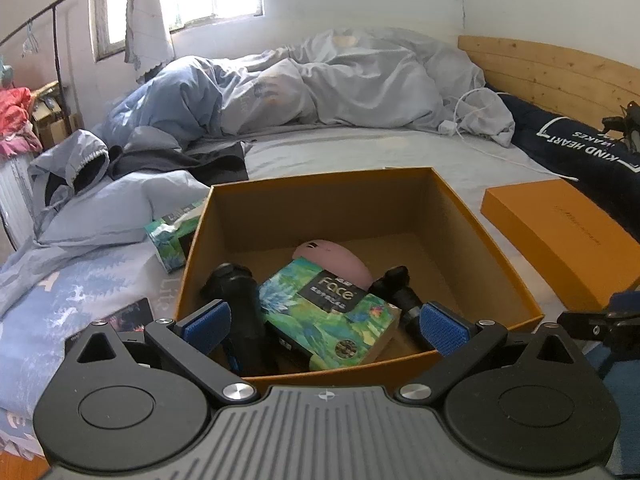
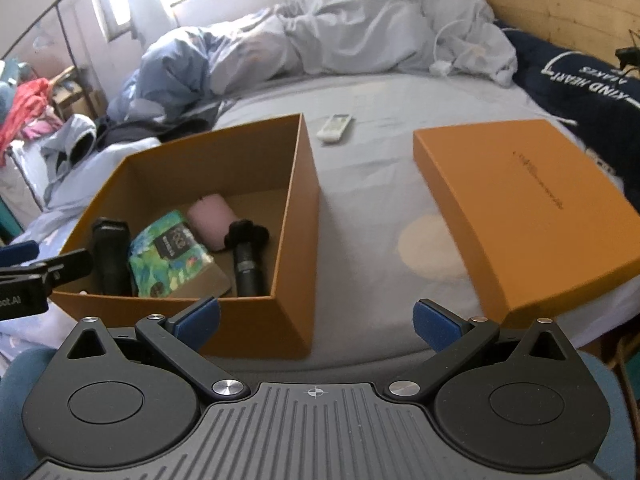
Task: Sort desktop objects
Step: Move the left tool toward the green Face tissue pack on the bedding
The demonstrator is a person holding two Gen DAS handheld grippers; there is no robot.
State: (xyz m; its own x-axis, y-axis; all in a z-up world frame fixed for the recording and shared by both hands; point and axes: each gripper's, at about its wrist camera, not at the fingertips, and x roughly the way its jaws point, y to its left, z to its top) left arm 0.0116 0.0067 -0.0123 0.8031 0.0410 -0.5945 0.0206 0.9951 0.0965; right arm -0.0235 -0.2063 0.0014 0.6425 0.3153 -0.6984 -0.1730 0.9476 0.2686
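The open box (image 2: 296, 208) sits on the bed (image 2: 360, 184). Inside it, a tissue pack (image 2: 168, 256) lies in the middle, a cylinder (image 2: 110, 256) left of it, a second one (image 2: 246, 256) right, a rounded case (image 2: 210, 214) behind. Right of the box lies its lid (image 2: 528, 208); behind the box, a remote (image 2: 335, 127). Left of the box, outside, another tissue pack (image 1: 170, 240).

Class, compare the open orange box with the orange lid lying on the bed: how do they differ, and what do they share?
The orange box is deep with tall walls; the orange lid is shallow and flat. The box sits mouth-up holding items, including a tissue pack; the lid lies top-up with nothing on it. The lid bears faint printed lettering; the box's visible walls are plain. Both are orange cardboard resting on the bed.
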